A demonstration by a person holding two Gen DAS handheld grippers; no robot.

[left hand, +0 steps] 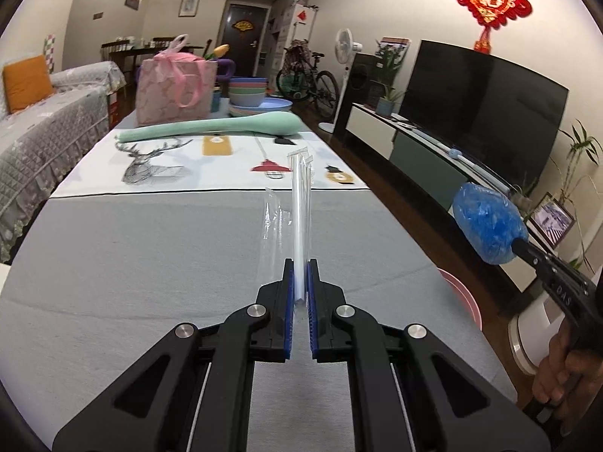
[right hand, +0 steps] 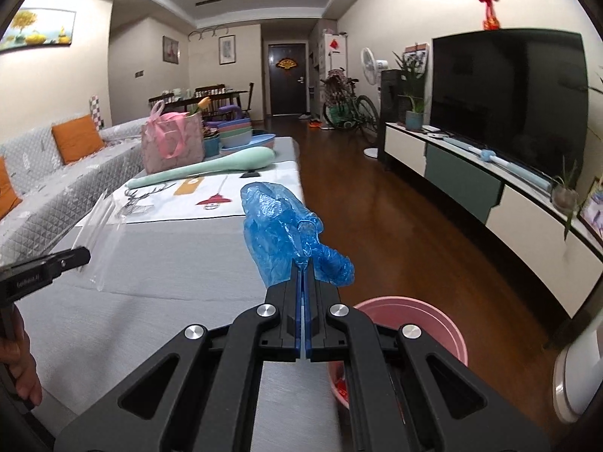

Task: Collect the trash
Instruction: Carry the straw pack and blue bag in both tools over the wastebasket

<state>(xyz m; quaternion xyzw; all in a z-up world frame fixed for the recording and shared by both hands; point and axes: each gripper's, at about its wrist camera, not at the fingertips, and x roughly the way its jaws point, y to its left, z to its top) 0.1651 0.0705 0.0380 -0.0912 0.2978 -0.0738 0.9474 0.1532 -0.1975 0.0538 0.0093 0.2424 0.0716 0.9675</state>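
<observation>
My left hand-held gripper [left hand: 300, 278] is clamped on a clear plastic wrapper [left hand: 297, 203] with a white straw-like strip inside, holding it upright above the grey-covered bench [left hand: 132, 263]. My right hand-held gripper [right hand: 303, 275] is closed tight on a crumpled blue plastic bag [right hand: 279, 226], which bulges up and to the left of the blue pads, also lifted clear of the bench. In the left wrist view the same blue bag [left hand: 488, 226] shows at the right edge, held out past the bench's side, with my right hand [left hand: 565, 373] wrapped around the handle below it. A pink bin [right hand: 414, 316] stands on the wooden floor just beside the bench's right edge, below and to the right of the blue bag; something red lies inside it. Farther along the bench sits a printed white cloth [left hand: 181, 165] with a deer drawing, then a long mint-green spoon-shaped object [left hand: 211, 126], a pink gift bag [left hand: 175, 90] and a stack of pastel bowls [left hand: 248, 94]. A grey-covered sofa [right hand: 56, 173] runs along the left, and a dark television [right hand: 508, 101] on the right.
</observation>
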